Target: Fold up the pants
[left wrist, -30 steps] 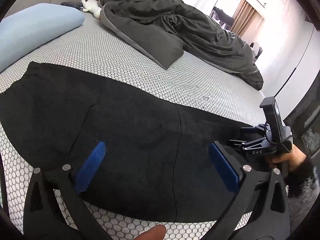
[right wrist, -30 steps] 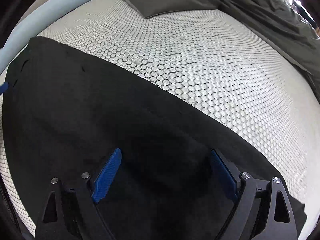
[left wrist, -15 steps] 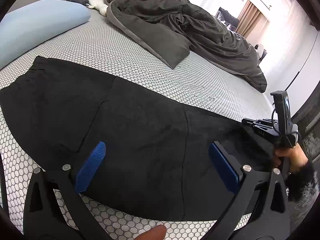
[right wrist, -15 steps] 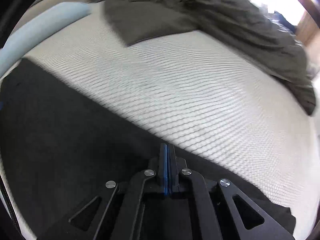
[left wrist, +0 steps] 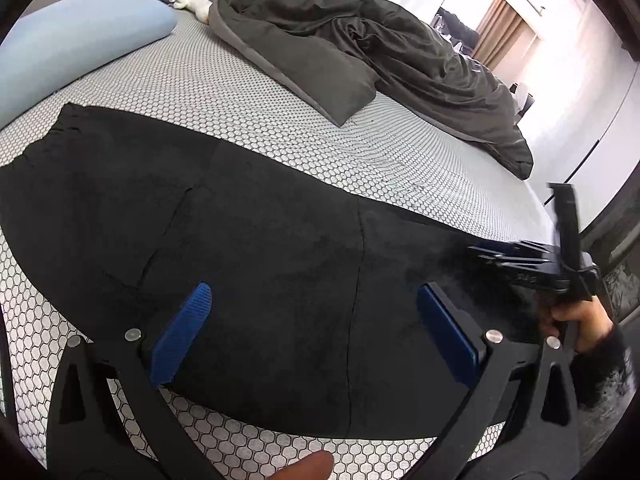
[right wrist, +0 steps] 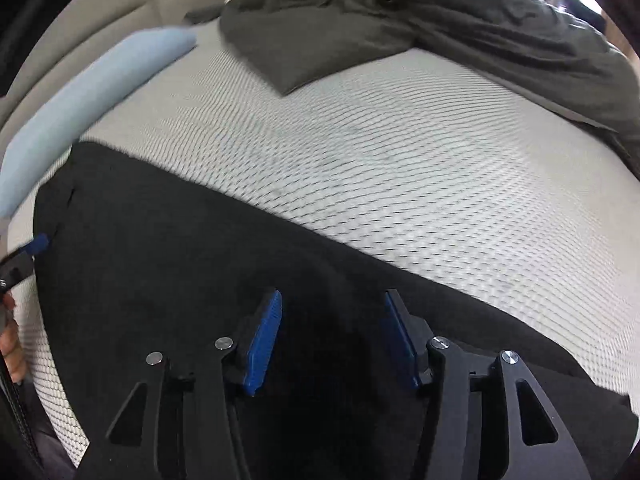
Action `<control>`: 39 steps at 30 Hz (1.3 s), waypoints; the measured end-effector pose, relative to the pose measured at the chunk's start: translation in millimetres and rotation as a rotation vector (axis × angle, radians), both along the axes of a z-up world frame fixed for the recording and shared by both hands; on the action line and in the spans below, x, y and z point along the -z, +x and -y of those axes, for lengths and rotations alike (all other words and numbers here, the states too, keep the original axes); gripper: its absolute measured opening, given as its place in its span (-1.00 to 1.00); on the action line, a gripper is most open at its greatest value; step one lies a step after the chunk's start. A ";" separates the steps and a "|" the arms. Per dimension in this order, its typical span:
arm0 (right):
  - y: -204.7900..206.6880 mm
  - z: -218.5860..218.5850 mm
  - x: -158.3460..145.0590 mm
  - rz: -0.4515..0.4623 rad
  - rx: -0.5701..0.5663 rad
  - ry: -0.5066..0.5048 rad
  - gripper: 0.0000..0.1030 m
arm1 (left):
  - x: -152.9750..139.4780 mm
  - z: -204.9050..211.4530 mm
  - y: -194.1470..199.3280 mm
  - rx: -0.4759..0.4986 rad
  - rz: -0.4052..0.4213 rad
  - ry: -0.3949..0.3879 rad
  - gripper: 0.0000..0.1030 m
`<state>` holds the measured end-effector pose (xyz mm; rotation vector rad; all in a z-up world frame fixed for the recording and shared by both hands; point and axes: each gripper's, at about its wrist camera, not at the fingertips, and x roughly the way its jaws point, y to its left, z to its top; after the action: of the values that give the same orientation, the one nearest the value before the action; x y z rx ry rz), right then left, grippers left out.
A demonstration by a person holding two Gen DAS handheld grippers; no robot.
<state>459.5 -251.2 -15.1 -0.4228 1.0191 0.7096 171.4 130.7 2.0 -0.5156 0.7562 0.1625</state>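
Note:
Black pants lie flat across the near side of the honeycomb-patterned mattress, waistband at the left. My left gripper hovers open over their middle, blue pads wide apart, nothing between them. In the right wrist view the pants fill the lower half; my right gripper hangs just above the cloth near the leg end, its jaws opening with no fabric pinched between them. The left wrist view shows the right gripper at the pants' right end, held by a hand.
A light blue pillow lies at the far left and a crumpled dark grey duvet covers the far side of the bed. The mattress edge drops off at the right, near a wall and curtains. A thumb tip shows at the bottom.
The right gripper's jaws were wide, shut fully half a second ago, and now stand partly apart again; its view has tilted up slightly. The left gripper has stayed open and nearly still.

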 end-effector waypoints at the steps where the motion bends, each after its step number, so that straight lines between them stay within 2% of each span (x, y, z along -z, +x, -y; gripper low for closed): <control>1: 0.9 -8.8 5.2 0.001 -0.018 -0.010 0.03 | -0.4 1.1 0.7 0.003 -0.001 0.006 0.98; 2: 1.0 -15.9 9.0 0.010 -0.033 -0.025 0.01 | -0.2 1.4 1.2 0.004 -0.003 0.008 0.98; 3: 1.0 -20.8 11.8 0.010 -0.046 -0.042 -0.32 | 0.4 1.5 2.0 0.005 -0.006 0.009 0.98; 4: 0.1 -28.2 16.8 0.001 -0.074 -0.074 -0.89 | 1.2 0.9 2.4 0.008 -0.010 0.007 0.98; 7: -11.5 -34.9 14.9 0.059 -0.131 -0.134 -0.96 | 1.8 -1.6 1.8 0.009 -0.016 0.001 0.98; 12: 7.9 -29.3 -3.1 0.077 0.002 -0.071 -0.95 | 2.8 -5.4 1.4 0.001 -0.026 0.015 0.98; 14: 12.3 -35.5 3.0 0.084 0.047 -0.083 -0.79 | 3.7 -7.4 0.7 -0.009 -0.034 0.011 0.98; 15: 14.5 -29.8 1.4 0.071 0.075 -0.075 -0.63 | 3.5 -8.4 0.0 -0.012 -0.035 0.010 0.98; 16: 15.5 -19.8 -3.1 0.053 0.119 -0.031 -0.50 | 2.6 -8.4 -1.3 -0.013 -0.033 0.010 0.98; 18: 15.6 9.7 -15.2 0.033 0.206 0.087 -0.42 | 0.3 -8.3 -4.4 -0.014 -0.026 0.017 0.98; 20: 3.6 63.6 -41.0 0.070 0.316 0.193 -0.10 | -0.2 -8.4 -6.4 -0.018 -0.026 0.019 0.98; 22: -12.6 121.0 -67.0 0.143 0.413 0.240 0.50 | 0.8 -7.7 -7.8 -0.013 -0.030 0.019 0.98; 24: -29.3 191.6 -90.5 0.208 0.526 0.223 0.64 | 1.9 -5.6 -8.6 -0.008 -0.036 0.028 0.98; 25: -32.3 215.6 -94.0 0.215 0.563 0.202 0.64 | 2.0 -3.8 -8.7 -0.005 -0.038 0.033 0.98; 27: -26.6 271.5 -93.5 0.216 0.706 0.138 0.65 | 1.3 -0.4 -8.1 -0.002 -0.037 0.038 0.98; 30: -31.4 341.6 -93.1 0.167 0.827 0.168 0.65 | 0.5 5.1 -5.2 0.006 -0.033 0.035 0.98; 32: -23.4 365.4 -73.2 0.130 0.851 0.144 0.65 | 2.4 10.1 -1.3 0.004 -0.042 0.040 0.98; 35: -13.6 371.4 -49.6 0.083 0.805 0.077 0.65 | 7.0 17.5 5.1 0.017 -0.062 0.058 0.98; 36: -9.7 366.9 -42.7 0.083 0.784 0.056 0.54 | 8.2 20.6 7.3 0.021 -0.068 0.068 0.98; 37: -9.3 362.7 -40.0 0.095 0.753 0.035 0.10 | 9.6 23.8 10.0 0.024 -0.074 0.080 0.98; 38: -7.6 360.3 -34.7 0.082 0.716 0.042 -0.16 | 10.9 26.3 12.0 0.027 -0.079 0.086 0.98; 39: -7.3 358.4 -34.2 0.062 0.695 0.046 -0.27 | 12.3 28.1 14.4 0.028 -0.082 0.087 0.98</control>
<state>452.3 -609.6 19.1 -0.0323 1.0033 0.0935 185.9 102.7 -10.3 -0.4175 0.8327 0.1908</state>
